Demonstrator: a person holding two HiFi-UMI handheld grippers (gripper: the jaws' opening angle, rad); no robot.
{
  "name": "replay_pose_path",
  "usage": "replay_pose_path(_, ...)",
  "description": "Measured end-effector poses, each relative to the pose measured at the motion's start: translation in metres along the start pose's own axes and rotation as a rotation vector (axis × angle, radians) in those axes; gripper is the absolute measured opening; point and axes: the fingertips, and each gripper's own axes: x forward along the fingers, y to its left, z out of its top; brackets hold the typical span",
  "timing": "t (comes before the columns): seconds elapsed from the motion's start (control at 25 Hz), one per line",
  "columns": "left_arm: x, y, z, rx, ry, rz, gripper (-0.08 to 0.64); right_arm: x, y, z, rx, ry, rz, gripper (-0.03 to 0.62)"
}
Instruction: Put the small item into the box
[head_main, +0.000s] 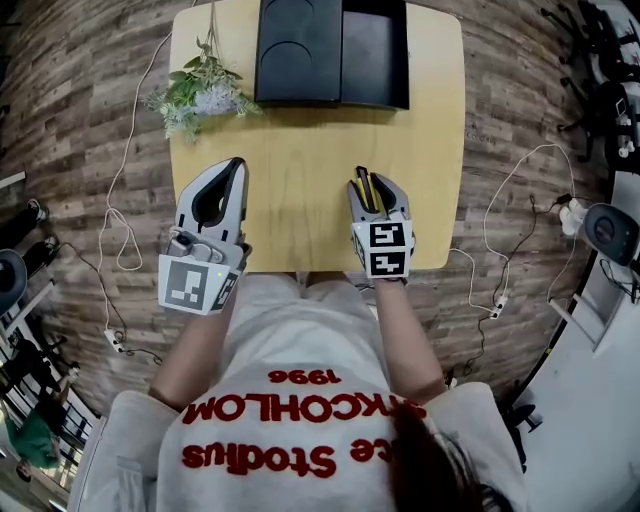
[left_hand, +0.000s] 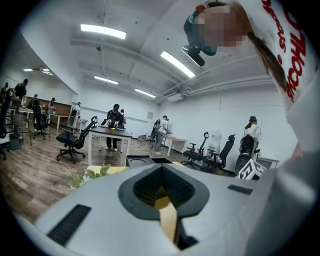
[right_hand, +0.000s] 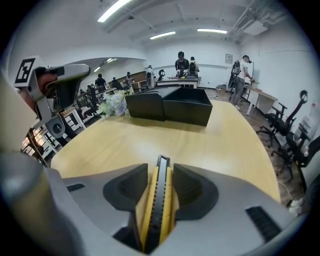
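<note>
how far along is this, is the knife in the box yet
Nothing looks done yet: the black box sits open at the far edge of the table with no knife in it. In hand: the yellow utility knife stands between the right tongs, which look open around it rather than clamped. Still to do: close on the knife, carry it across the table and drop it into the box.

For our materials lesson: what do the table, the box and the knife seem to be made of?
Table: pale wood or wood-look laminate, smooth, with faint grain.
Box: matte black, plastic or card; hard to tell.
Knife: yellow and black, probably plastic, with a ridged track.
</note>
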Motion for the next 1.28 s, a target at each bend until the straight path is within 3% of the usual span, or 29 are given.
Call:
replay_pose_path(0.12, 0.0, 0.003, -0.003, -0.002, 0.005, 0.014, 0.006, -0.001, -0.004, 0.001, -0.002, -0.009, -0.016, 0.13)
replay_pose_path(0.28, -0.001, 0.005, -0.001, -0.002, -0.005, 0.025, 0.006, -0.006, -0.006, 0.01, 0.037, -0.063, 0.005, 0.123)
replay_pose_path(0.72, 0.001, 0.007, 0.032, 0.023, -0.078, 0.039, 0.006, -0.069, -0.019, 0.096, 0.158, -0.4, 0.044, 0.114)
replay_pose_path(1.28, 0.0, 0.001, 0.107, 0.093, -0.235, 0.043, 0.006, -0.179, -0.022, 0.214, 0.056, -0.758, 0.03, 0.114)
